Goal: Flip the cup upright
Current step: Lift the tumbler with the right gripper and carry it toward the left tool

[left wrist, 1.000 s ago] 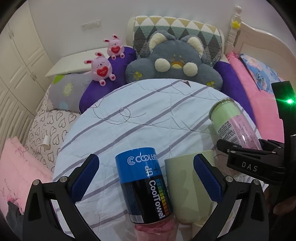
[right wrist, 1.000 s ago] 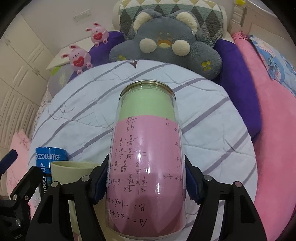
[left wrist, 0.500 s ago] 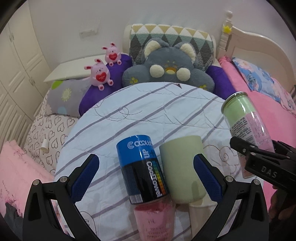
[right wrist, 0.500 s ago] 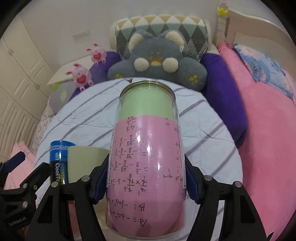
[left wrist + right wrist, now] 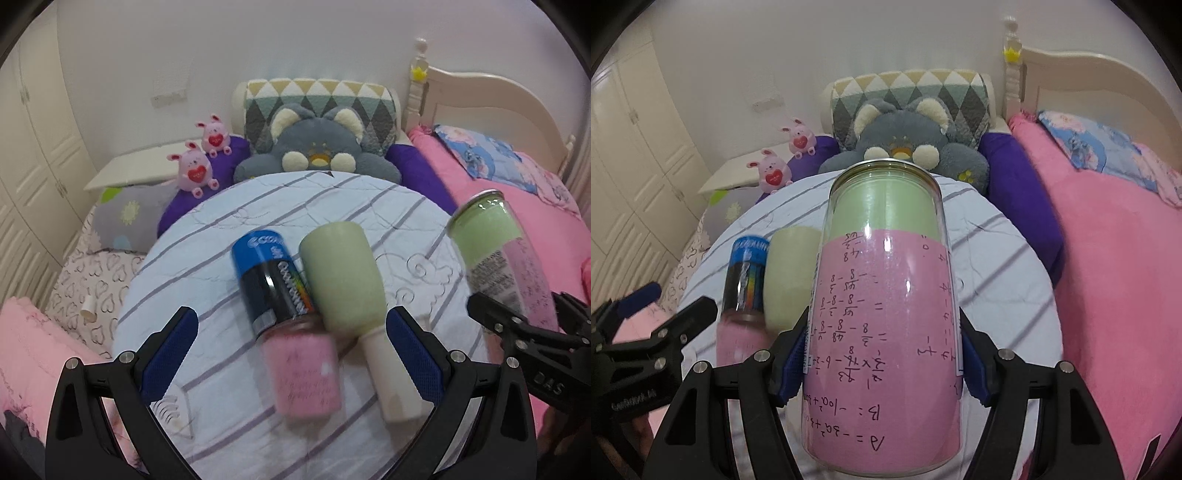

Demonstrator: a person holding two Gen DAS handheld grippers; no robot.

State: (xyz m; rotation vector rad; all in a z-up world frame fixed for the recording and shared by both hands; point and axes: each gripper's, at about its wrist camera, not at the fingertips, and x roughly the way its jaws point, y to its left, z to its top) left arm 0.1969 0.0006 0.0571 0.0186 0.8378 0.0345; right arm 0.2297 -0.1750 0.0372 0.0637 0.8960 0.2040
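On the striped round tabletop [image 5: 369,199], between the wide-spread blue pads of the left tool [image 5: 291,347], lie two things side by side — a blue-and-black canister [image 5: 273,280] with a pink end, and just to its right the pale green cup [image 5: 341,273], tipped on its side. Farther right, the right tool [image 5: 882,369] is clenched on a clear green-and-pink tumbler [image 5: 882,295] — lifted off the cloth.

My left gripper [image 5: 291,341] is wide open and empty, but the blue towel can [image 5: 272,284] and the green cup [image 5: 341,277] lie touching side by side mid-table, no gap between them. The round table's [image 5: 229,218] far edge and left edge have free room.
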